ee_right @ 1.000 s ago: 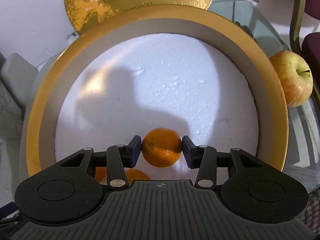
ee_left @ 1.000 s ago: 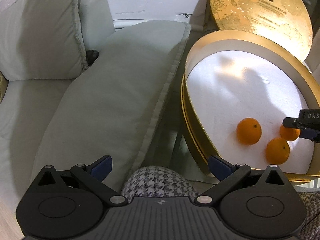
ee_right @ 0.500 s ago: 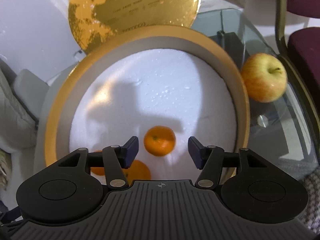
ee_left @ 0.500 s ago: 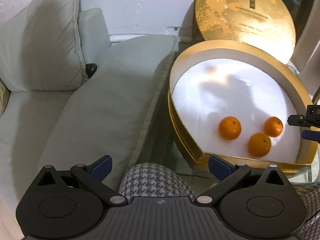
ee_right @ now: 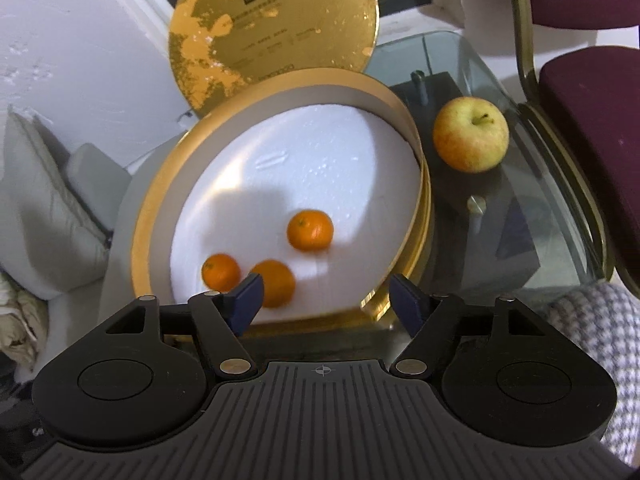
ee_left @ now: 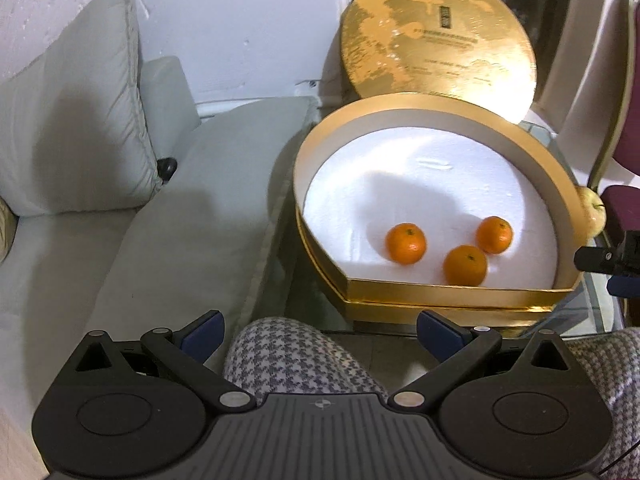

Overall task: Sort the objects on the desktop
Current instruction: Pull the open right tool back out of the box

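Observation:
Three small oranges lie on the white foam floor of a round gold box (ee_left: 448, 294) (ee_right: 150, 208): one (ee_left: 405, 243) (ee_right: 220, 271) at the left, one (ee_left: 465, 265) (ee_right: 275, 282) nearest the front wall, one (ee_left: 494, 235) (ee_right: 310, 229) at the right. A yellow-red apple (ee_right: 470, 138) (ee_left: 596, 213) sits on the glass table right of the box. My right gripper (ee_right: 326, 300) is open and empty, held back over the box's near rim; its fingers (ee_left: 596, 259) show at the right edge of the left wrist view. My left gripper (ee_left: 319, 332) is open and empty above a houndstooth-clad knee.
The box's gold lid (ee_left: 438, 68) (ee_right: 274, 32) leans upright behind it against the wall. Grey cushions (ee_left: 192, 216) lie left of the table. A maroon chair (ee_right: 592, 100) stands right of the glass table (ee_right: 556, 216). A person's houndstooth trouser leg (ee_left: 296, 360) is below the left gripper.
My right gripper let go of the orange, opened wide and drew back out of the box. The left gripper also pulled back, so the whole box and lid now show.

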{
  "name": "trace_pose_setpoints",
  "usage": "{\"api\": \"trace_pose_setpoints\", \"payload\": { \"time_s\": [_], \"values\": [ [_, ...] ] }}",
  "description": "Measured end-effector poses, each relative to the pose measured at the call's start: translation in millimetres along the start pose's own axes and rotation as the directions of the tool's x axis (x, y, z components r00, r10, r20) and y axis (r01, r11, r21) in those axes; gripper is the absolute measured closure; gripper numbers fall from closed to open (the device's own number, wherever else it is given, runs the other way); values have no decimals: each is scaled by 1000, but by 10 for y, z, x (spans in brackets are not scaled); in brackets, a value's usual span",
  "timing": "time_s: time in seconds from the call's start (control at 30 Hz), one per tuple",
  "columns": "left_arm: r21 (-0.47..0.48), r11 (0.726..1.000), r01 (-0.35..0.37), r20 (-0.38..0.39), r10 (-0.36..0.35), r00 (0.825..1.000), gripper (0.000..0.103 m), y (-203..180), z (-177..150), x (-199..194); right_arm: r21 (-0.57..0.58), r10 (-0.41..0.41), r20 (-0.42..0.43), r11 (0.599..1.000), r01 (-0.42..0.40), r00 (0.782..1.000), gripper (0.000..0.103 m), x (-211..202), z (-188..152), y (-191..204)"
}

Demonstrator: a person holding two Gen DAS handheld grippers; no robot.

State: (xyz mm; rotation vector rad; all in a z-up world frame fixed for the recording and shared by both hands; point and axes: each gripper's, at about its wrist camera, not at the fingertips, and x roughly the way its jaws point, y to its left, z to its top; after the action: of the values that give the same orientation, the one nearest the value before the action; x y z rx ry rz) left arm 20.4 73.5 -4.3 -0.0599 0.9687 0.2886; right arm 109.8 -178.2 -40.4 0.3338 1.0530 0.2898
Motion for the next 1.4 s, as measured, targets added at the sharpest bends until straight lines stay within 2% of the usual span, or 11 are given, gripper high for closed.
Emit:
{"api": "trace_pose_setpoints", "payload": {
  "time_s": [0.37, 0.7, 1.17, 1.4],
  "values": [
    [79, 997, 8, 47, -12, 999, 1, -221, -141, -283, 0, 49, 8, 999, -49, 999, 24, -321, -330, -138],
    [182, 983, 11, 67, -24, 997, 1, -468, -152, -361, 22, 50, 30, 998, -50, 998, 22, -511, -421, -330],
    [284, 959, 17, 32, -28, 999, 1, -662, -92, -235, 80, 40, 34, 996, -42, 999, 21, -529, -429, -538],
    [321, 946, 33, 7, -37, 999, 1, -876, -77, -154, 98, 35, 19, 994, -37, 999, 19, -496, -403, -640]
  ]
}}
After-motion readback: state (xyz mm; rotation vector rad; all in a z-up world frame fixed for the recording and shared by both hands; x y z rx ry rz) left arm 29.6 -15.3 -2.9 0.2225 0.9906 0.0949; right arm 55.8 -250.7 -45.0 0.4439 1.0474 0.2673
